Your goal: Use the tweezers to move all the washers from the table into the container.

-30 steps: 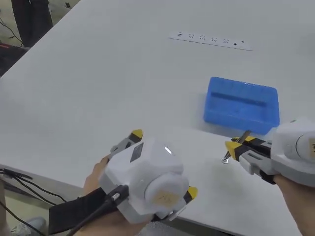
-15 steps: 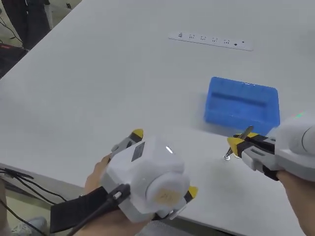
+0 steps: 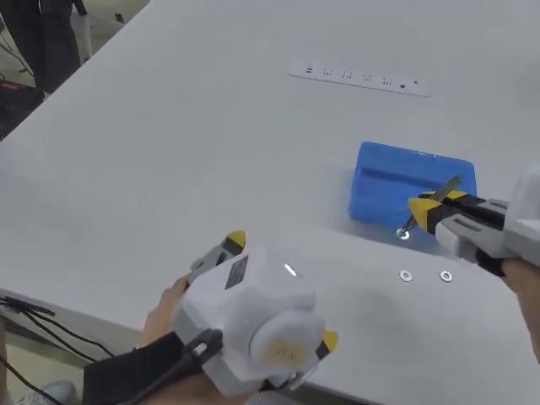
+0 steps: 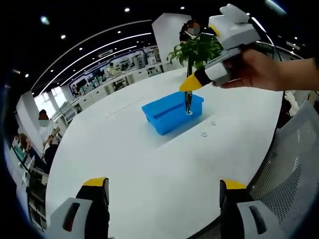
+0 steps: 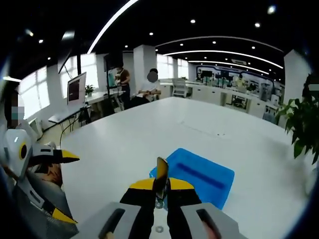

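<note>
Right gripper (image 3: 426,207) is up at the blue container (image 3: 413,181), its yellow-tipped fingers clamped tight on the tweezers (image 3: 410,224), which slant down out of them. At the tweezer tips there's a washer (image 3: 403,234), pinched and sitting right at the container's near wall; whether it has cleared the rim I cannot tell from the head view. From the right gripper view the fingers press together with the tweezers (image 5: 161,174) standing up between them, and the container (image 5: 199,177) lies just beyond. Two loose washers (image 3: 406,275) lie flat on the white worktop (image 3: 211,152), side by side, near the container's front and just toward the person from the tweezer tips; the left gripper view picks them up too (image 4: 203,134), beside the container (image 4: 169,112). Left gripper (image 3: 282,289) sits low at the near edge of the worktop, well apart from the action, its fingers spread wide with nothing between them, as its own view confirms (image 4: 163,185). Farther back on the worktop lies a white power strip (image 3: 360,78), well beyond the container. A green plant (image 4: 197,50) stands behind the right gripper in the left gripper view.
</note>
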A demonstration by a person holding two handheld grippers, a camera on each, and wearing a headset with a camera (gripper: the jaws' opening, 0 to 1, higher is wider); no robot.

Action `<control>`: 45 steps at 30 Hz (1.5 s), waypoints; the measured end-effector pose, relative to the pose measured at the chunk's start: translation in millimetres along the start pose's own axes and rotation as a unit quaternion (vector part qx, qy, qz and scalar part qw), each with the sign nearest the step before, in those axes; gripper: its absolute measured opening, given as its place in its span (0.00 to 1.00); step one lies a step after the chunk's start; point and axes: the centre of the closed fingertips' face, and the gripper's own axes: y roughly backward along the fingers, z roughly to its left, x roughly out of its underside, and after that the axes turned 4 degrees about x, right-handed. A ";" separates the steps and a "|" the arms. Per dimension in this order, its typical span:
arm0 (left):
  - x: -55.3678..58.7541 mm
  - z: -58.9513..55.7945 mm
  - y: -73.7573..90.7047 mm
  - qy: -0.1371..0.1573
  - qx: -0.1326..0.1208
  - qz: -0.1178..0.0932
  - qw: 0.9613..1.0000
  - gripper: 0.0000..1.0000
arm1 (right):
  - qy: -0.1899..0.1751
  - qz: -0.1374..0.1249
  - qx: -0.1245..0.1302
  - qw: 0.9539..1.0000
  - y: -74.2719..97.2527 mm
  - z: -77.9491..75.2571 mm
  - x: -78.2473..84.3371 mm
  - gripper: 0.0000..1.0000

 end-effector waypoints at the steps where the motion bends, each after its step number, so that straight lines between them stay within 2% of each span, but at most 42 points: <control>1: 0.1 0.0 0.0 0.000 0.000 0.000 1.000 0.94 | 0.002 -0.003 0.003 1.000 -1.4 -2.5 -3.0 0.04; 7: 1.0 0.1 -0.4 -0.001 0.000 0.003 1.000 0.94 | 0.007 -0.020 0.016 1.000 -14.9 -18.6 -21.3 0.04; 12: 2.1 -0.2 -0.6 -0.001 0.001 0.006 1.000 0.93 | 0.004 -0.022 0.024 0.999 -26.5 -26.0 -22.8 0.04; 18: 1.9 0.2 -0.4 -0.004 -0.001 0.005 1.000 0.93 | 0.004 -0.005 0.030 1.000 -47.8 -31.0 -8.7 0.04; 23: 2.5 2.8 -0.6 -0.010 -0.012 0.007 1.000 0.90 | 0.005 0.011 0.035 0.999 -60.6 -33.6 4.9 0.04; 28: 2.0 2.4 -0.8 -0.009 -0.010 0.006 1.000 0.90 | -0.013 0.027 0.032 0.999 -70.0 -34.6 19.2 0.04; 36: 2.8 1.9 -1.0 -0.011 -0.010 0.008 1.000 0.89 | -0.031 0.040 0.033 0.998 -76.2 -36.1 32.3 0.04; 41: 2.8 1.7 -1.1 -0.013 -0.009 0.008 1.000 0.88 | -0.031 0.039 0.034 0.998 -75.0 -36.6 29.3 0.04; 45: 3.3 0.6 -1.4 -0.014 -0.006 0.010 1.000 0.85 | -0.028 0.028 0.035 0.999 -66.8 -36.3 20.0 0.04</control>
